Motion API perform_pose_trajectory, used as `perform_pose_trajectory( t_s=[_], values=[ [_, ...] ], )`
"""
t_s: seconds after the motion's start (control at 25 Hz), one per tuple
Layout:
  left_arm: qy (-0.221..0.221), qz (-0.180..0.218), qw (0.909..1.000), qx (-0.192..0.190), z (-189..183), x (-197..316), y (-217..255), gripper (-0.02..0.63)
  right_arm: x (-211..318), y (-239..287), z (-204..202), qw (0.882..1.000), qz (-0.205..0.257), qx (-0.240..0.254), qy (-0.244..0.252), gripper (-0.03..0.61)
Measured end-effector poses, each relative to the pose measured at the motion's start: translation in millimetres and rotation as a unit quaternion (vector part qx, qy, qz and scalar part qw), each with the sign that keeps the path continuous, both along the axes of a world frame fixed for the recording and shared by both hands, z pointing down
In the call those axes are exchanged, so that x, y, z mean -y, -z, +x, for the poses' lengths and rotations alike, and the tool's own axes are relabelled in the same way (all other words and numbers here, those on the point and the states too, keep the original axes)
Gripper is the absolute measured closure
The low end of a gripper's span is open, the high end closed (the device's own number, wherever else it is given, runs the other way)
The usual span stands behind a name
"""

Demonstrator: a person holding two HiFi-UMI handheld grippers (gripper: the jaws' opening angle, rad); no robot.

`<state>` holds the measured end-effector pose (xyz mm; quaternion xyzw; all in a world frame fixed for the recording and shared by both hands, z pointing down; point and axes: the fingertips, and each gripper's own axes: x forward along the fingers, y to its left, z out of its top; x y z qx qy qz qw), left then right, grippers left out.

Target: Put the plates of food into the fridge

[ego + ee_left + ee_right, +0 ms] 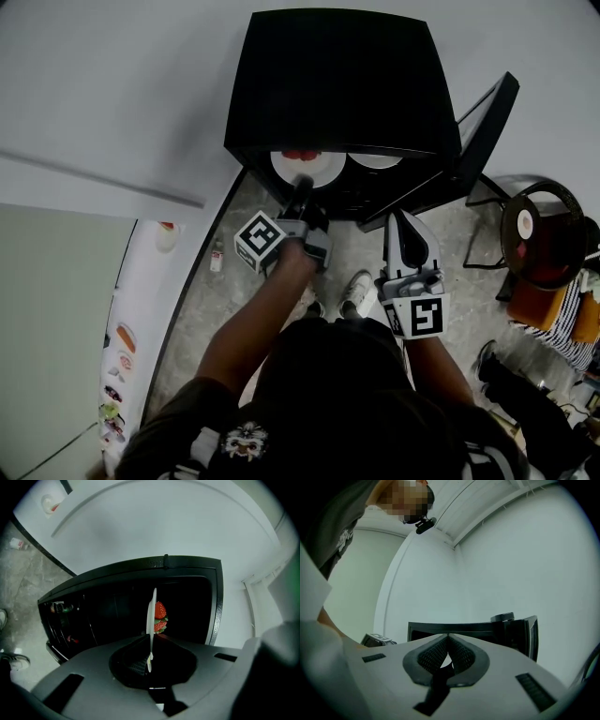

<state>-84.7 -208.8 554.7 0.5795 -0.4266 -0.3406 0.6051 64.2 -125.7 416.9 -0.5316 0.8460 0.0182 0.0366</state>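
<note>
**Head view:** left gripper [302,187] is clamped on the rim of a white plate [325,171]. The plate is just past the jaw tips, at the mouth of the black fridge [342,84]. A second plate [377,160] sits inside the fridge, right of those jaws & apart from the held one. The fridge door [487,117] is swung open, off to the right of both grippers. Right gripper [405,239] is back from the fridge, tips aimed toward it.

**Left gripper view:** plate is seen edge-on & upright btwn the jaws, pads pressed on its rim. Strawberries [160,616] sit on the plate's right face, beyond the tips. The fridge's dark interior is straight ahead, w/ door shelves [61,620] to the left of the jaws.

**Right gripper view:** jaws are closed, pads meeting, empty. The fridge's top edge & open door are ahead of the tips, w/ a white wall [497,550] behind.
</note>
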Motion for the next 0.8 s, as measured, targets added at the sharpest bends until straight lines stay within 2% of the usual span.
perform_pose_trajectory(
  t_s=[0.2,0.48,0.64,0.8],
  values=[
    [0.017,0.007,0.9998,-0.003,-4.7,14.0,2.2,0.581,-0.8,0.3,-1.3,1.000,0.000,0.006,0.003,0.554],
    [0.024,-0.006,0.9997,0.004,-3.8,25.3,-4.9,0.581,-4.9,-3.3,-6.9,1.000,-0.009,0.003,0.016,0.554],
    [0.032,-0.019,0.9993,0.008,-4.7,30.7,-13.5,0.581,-1.1,3.1,-9.9,1.000,-0.009,0.023,0.015,0.554],
    [0.041,-0.026,0.9988,0.000,-6.7,35.4,-16.7,0.581,-4.3,-5.3,-7.3,0.999,-0.012,0.004,0.030,0.554]
  ],
)
